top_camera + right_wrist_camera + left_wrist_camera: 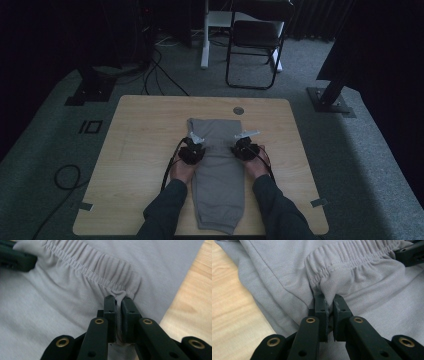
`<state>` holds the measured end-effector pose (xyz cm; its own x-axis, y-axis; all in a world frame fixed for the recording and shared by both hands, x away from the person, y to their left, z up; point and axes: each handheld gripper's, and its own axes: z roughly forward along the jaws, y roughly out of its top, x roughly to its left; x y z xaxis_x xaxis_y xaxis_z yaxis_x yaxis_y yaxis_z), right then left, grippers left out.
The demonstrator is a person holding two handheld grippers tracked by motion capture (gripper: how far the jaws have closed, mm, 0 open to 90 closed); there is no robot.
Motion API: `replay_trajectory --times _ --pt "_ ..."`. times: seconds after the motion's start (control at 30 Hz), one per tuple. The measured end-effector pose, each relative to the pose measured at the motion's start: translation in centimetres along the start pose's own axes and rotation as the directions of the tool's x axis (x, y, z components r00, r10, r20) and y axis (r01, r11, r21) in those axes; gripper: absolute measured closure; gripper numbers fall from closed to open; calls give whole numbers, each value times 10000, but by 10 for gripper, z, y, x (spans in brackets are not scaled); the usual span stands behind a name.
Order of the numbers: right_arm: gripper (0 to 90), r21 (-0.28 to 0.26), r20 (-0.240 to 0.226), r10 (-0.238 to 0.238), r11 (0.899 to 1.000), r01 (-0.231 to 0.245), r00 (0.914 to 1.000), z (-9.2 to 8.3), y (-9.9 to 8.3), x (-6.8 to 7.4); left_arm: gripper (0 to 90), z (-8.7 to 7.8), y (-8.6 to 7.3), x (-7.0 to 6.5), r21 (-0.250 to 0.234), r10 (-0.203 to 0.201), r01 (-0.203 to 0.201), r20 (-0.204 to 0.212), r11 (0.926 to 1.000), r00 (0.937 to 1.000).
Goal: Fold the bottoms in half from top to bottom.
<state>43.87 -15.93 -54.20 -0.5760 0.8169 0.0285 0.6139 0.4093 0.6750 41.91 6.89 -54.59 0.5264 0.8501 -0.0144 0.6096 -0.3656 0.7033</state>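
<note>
Grey sweatpants (217,170) lie lengthwise on the wooden table (140,150), partly folded over themselves. My left gripper (192,150) is shut on the left end of the elastic waistband (342,261), with grey cloth pinched between its jaws (329,300). At the waistband's other end (100,265), my right gripper (246,148) is shut on the cloth too (119,300). Both grippers hold the waistband above the lower layer of the sweatpants (287,272), roughly mid-table. In each gripper view the other gripper's black jaw shows at a top corner.
A round grommet (238,110) sits in the table near its far edge. Bare wood lies left (229,310) and right (195,297) of the cloth. Beyond the table stand a folding chair (255,45), cables on the carpet and two black stand bases.
</note>
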Motion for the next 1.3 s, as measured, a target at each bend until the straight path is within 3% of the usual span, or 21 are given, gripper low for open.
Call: replay_trajectory --times 0.07,0.23,0.37,0.47,0.57,0.67,0.77,0.9,1.0,1.17,1.3 --pt "844 47 58 152 9999 -152 9999 4 5 -2 848 2 2 2 21 -66 66 -68 10000 10000" --pt "850 180 232 24 9998 -28 9997 8 12 1 848 1 4 4 159 -73 76 -199 9998 9998" --pt "855 -8 47 57 10000 -57 10000 2 14 0 853 -5 12 0 396 229 -215 -345 9990 9991" --pt "855 -484 18 -88 9988 88 10000 -15 23 0 855 -25 24 0 -112 249 -252 -214 9996 9995" --pt "855 -1202 -29 -320 9923 315 9995 -43 36 -1 856 -55 41 -1 -764 447 -446 2 9961 9990" --pt "855 -1983 -119 -438 9793 406 9990 -76 46 1 856 -90 54 -6 -1528 659 -612 264 9864 9975" --pt "855 -2510 -205 -794 9653 717 9966 -105 48 9 856 -117 54 -14 -2004 923 -830 374 9762 9950" --pt "855 -2581 -277 -1468 9567 1348 9888 -125 27 26 855 -129 28 -24 -1975 1000 -819 838 9769 9915" --pt "855 -2380 -521 -1661 9597 1493 9847 -129 3 37 855 -123 -3 -34 -1598 987 -806 1088 9839 9892" --pt "853 -1384 -933 -1890 9747 1753 9775 -110 -44 54 853 -100 -56 -47 -599 811 -724 1573 9956 9842" --pt "853 -472 -1214 -1619 9864 1572 9793 -88 -74 59 851 -82 -79 -55 72 1054 -1075 1397 9942 9846"
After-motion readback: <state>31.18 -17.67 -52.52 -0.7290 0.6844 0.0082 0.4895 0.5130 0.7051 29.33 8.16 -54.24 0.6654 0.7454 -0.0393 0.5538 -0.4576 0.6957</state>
